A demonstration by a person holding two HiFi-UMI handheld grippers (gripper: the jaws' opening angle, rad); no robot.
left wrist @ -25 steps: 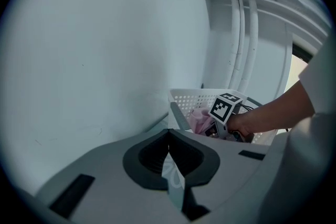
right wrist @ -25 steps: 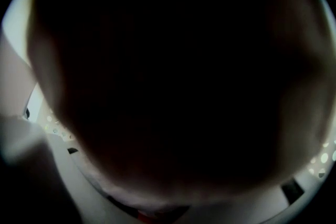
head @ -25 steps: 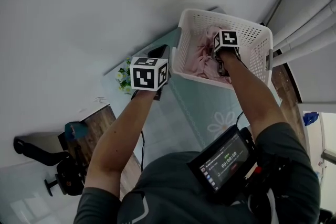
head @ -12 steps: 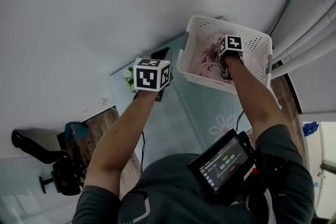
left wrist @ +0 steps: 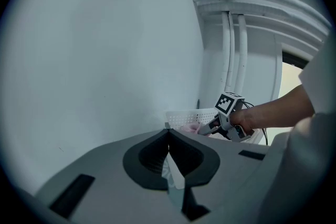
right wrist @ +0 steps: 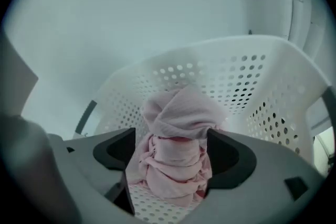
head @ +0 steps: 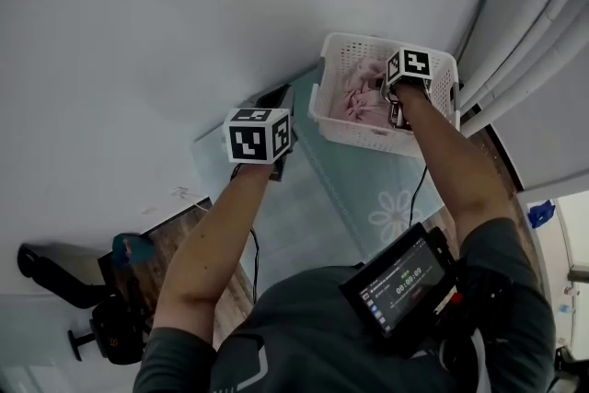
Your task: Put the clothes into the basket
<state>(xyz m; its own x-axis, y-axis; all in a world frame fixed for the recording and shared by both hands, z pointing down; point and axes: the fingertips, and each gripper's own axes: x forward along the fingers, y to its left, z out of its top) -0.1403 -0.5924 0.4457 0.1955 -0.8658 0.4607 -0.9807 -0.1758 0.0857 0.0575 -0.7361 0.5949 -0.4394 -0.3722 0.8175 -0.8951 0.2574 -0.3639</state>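
Observation:
A white perforated basket point(head: 357, 132) stands on the floor by the wall, with pink clothes point(head: 361, 98) bunched inside. My right gripper point(head: 394, 109) hangs over its near right side. In the right gripper view the pink bundle point(right wrist: 178, 128) lies on the basket floor point(right wrist: 152, 206), seen in the gap of my right gripper point(right wrist: 171, 135); its jaws have just been opening and stand wide, not pressing the cloth. My left gripper point(head: 277, 98) hovers left of the basket. In the left gripper view its jaws point(left wrist: 168, 132) meet with nothing held, and the basket point(left wrist: 190, 116) shows beyond.
The basket sits at the far end of a pale blue mat with a flower print point(head: 394, 218). White pipes point(head: 529, 32) run along the wall to the right. A dark wooden surface point(head: 179, 230) and a black stand point(head: 97, 327) are at lower left. A cable point(head: 419, 189) trails below my right arm.
My right gripper has lifted from deep among the pink clothes to above the basket's near side, leaving the clothes behind. The left gripper has also risen a little.

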